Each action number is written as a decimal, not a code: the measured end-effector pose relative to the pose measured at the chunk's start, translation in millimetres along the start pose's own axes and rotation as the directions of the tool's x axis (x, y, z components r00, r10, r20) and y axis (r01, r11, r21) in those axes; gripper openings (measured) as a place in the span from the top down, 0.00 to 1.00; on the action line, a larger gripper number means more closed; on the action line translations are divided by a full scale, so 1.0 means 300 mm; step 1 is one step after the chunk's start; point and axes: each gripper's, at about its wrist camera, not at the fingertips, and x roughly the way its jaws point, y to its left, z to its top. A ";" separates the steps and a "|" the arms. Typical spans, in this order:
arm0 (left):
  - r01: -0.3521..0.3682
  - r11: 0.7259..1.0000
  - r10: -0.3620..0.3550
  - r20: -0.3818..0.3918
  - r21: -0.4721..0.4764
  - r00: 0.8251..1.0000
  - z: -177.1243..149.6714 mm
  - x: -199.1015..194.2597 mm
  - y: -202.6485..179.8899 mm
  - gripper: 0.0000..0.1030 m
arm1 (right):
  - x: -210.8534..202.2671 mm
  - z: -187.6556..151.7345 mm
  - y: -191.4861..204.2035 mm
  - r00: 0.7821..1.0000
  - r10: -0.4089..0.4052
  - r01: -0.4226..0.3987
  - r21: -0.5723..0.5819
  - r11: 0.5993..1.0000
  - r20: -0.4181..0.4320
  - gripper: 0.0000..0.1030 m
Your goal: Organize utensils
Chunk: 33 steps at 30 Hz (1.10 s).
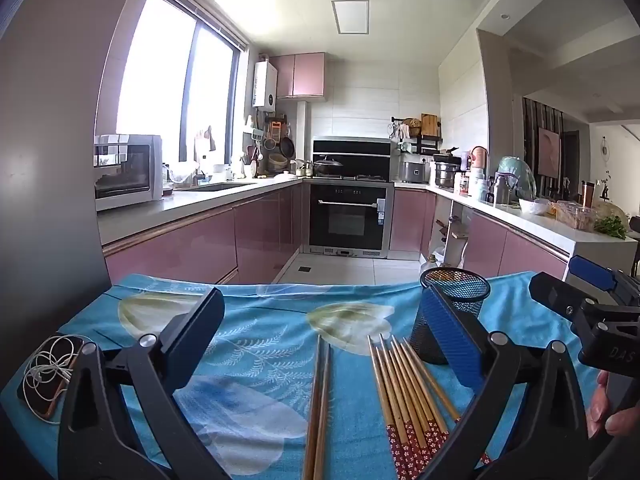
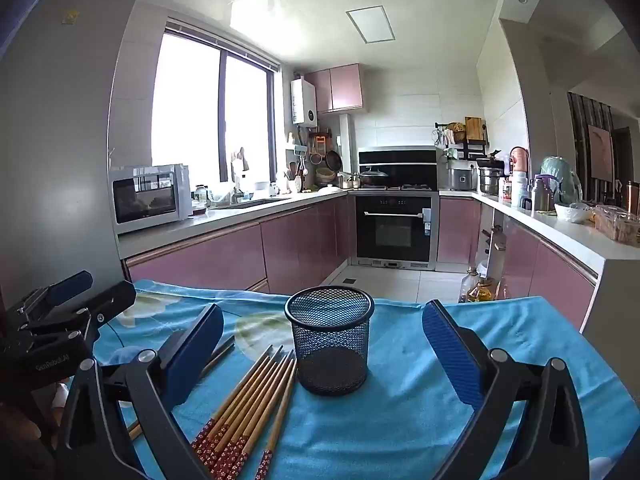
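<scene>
Step in hand: we judge that nothing has been picked up yet; the first move is to take chopsticks off the blue cloth [image 2: 420,412] and stand them in the mesh cup [image 2: 330,344].
Left gripper [image 1: 320,344]: jaws released and spread wide, nothing between them; it hovers over the near part of the cloth, with the dark pair of chopsticks [image 1: 320,408] lying straight ahead in its gap.
Right gripper [image 2: 324,354]: jaws likewise released and empty, framing the mesh cup from the near side.
Chopstick bundle [image 2: 244,404]: a fan of light wooden sticks with red patterned ends, flat on the cloth just left of the cup; their narrow tips point towards its base and the nearest look about to touch it.
How to do it well: we would close on a few sticks near the middle of their length, lift them level, tip them upright and lower them inside the rim, while the other gripper steadies the light cup.
Mesh cup contents: it stands upright and looks empty; we see its bare bottom through the mesh.
Phone with earphone cable [image 1: 52,376]: at the far-left edge of the cloth, apart from the utensils.
</scene>
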 end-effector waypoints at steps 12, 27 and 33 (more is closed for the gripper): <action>0.003 1.000 -0.002 0.038 -0.016 0.999 0.006 -0.007 0.003 0.05 | -0.021 0.058 -0.009 1.000 -0.005 0.005 0.000 1.000 0.031 0.06; 0.004 1.000 -0.003 0.052 -0.015 0.999 0.000 -0.009 0.002 0.05 | -0.028 0.008 -0.005 0.998 -0.020 0.020 0.005 1.000 0.067 0.06; 0.008 1.000 -0.008 0.054 -0.014 0.999 -0.006 -0.006 -0.002 0.05 | -0.029 0.003 -0.004 0.997 -0.021 0.021 0.007 1.000 0.069 0.06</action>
